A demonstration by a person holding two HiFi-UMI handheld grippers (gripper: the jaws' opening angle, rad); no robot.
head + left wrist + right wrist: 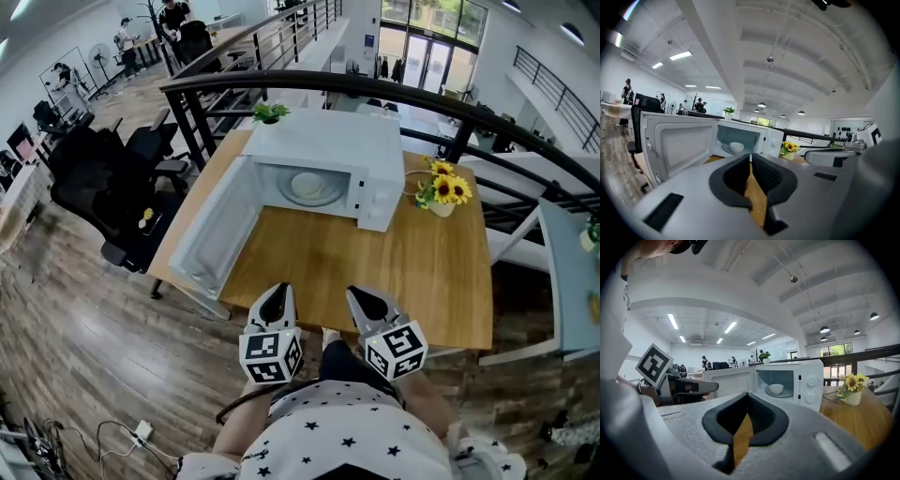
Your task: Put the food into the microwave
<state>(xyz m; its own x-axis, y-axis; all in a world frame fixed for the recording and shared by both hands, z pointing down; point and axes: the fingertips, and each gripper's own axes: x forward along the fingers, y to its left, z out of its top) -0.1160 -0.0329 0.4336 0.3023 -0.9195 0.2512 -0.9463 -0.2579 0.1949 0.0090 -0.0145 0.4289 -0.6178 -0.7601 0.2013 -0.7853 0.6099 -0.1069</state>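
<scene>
bowl inside the open microwave, both grippers empty at the near edge

nearest, the left gripper (277, 291) and the right gripper (361, 292) sit side by side over the near edge of the wooden table (412, 272), both pointing toward the far side. each has its jaws pressed together with nothing between them; only the table top shows through the gap behind the tips. farther on, the white microwave (323, 155) stands toward the far left of the table, its door (220, 230) swung wide open to the left. the white bowl (307, 184) rests on the glass turntable inside the cavity, well apart from both grippers. just right of the microwave stands a small vase of sunflowers (442, 192). a little green plant (269, 112) sits behind the microwave, and a dark railing (394, 89) curves past beyond.
</scene>
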